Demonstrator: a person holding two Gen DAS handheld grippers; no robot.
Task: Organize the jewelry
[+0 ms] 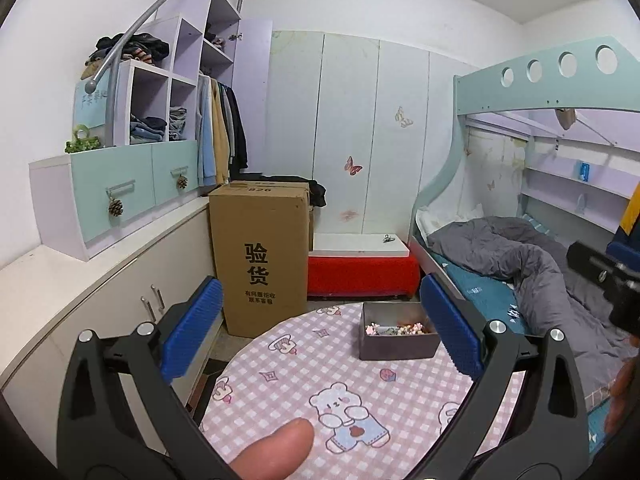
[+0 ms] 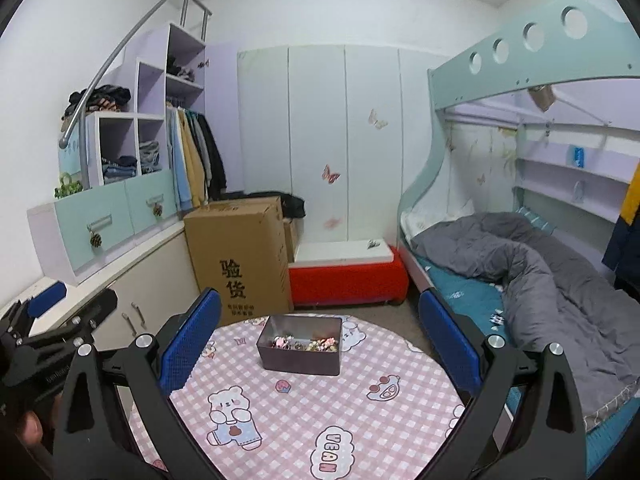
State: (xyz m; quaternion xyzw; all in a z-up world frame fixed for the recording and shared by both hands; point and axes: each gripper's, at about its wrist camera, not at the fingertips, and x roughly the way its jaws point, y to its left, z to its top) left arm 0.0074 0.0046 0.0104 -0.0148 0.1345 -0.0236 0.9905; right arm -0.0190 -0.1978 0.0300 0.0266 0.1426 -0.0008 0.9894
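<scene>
A dark rectangular box (image 1: 396, 346) holding a heap of small jewelry (image 1: 394, 329) stands at the far side of a round table with a pink checked cloth (image 1: 288, 376). It also shows in the right wrist view (image 2: 299, 356), with the jewelry (image 2: 306, 344) inside. My left gripper (image 1: 324, 328) is open and empty, held above the table short of the box. My right gripper (image 2: 320, 332) is open and empty, with the box between its fingers farther ahead. The left gripper's body shows at the left of the right wrist view (image 2: 52, 344).
A tall cardboard box (image 1: 260, 256) stands behind the table, a red bench (image 1: 360, 272) beside it. A bunk bed with a grey quilt (image 1: 520, 256) is on the right, white cabinets (image 1: 100, 288) on the left. A thumb (image 1: 276, 448) shows at the bottom.
</scene>
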